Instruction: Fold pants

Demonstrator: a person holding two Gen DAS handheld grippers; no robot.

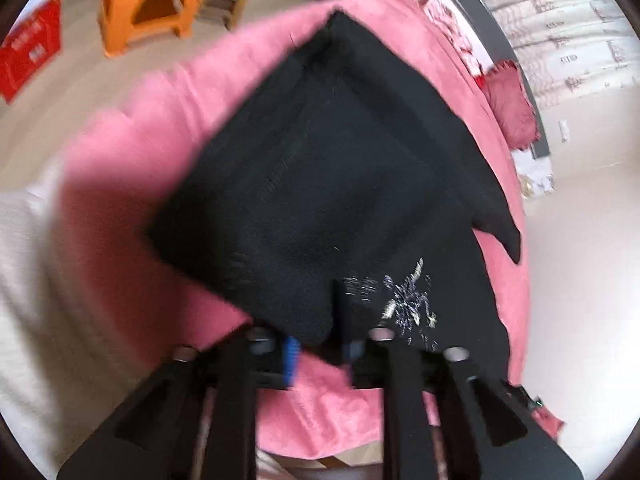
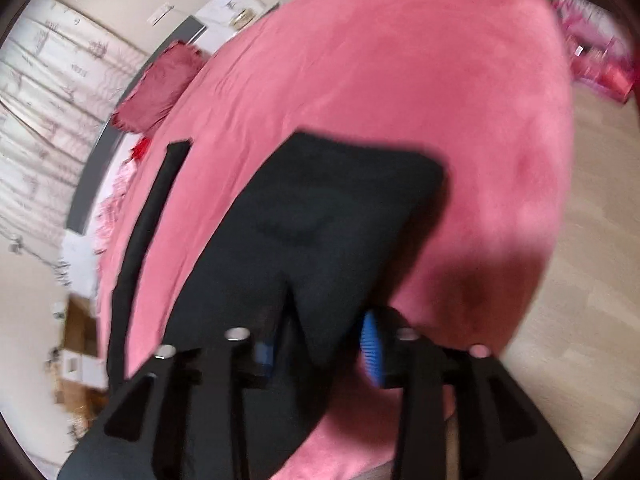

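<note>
Black pants (image 1: 320,168) lie partly folded on a pink bedspread (image 1: 132,184), with a silver embroidered patch (image 1: 404,300) near my left gripper. My left gripper (image 1: 320,350) is shut on a folded edge of the pants, blue pads (image 1: 292,356) at the cloth. In the right wrist view the pants (image 2: 320,220) spread forward over the bedspread (image 2: 400,60). My right gripper (image 2: 320,350) holds a fold of the pants between its blue pads (image 2: 372,344). A thin black strip (image 2: 148,216) of cloth runs along the left.
An orange plastic stool (image 1: 148,4) and a red crate (image 1: 32,52) stand on the floor beyond the bed. A dark red pillow (image 1: 512,108) lies at the bed's edge and also shows in the right wrist view (image 2: 156,88). Cardboard boxes (image 2: 80,344) sit on the floor.
</note>
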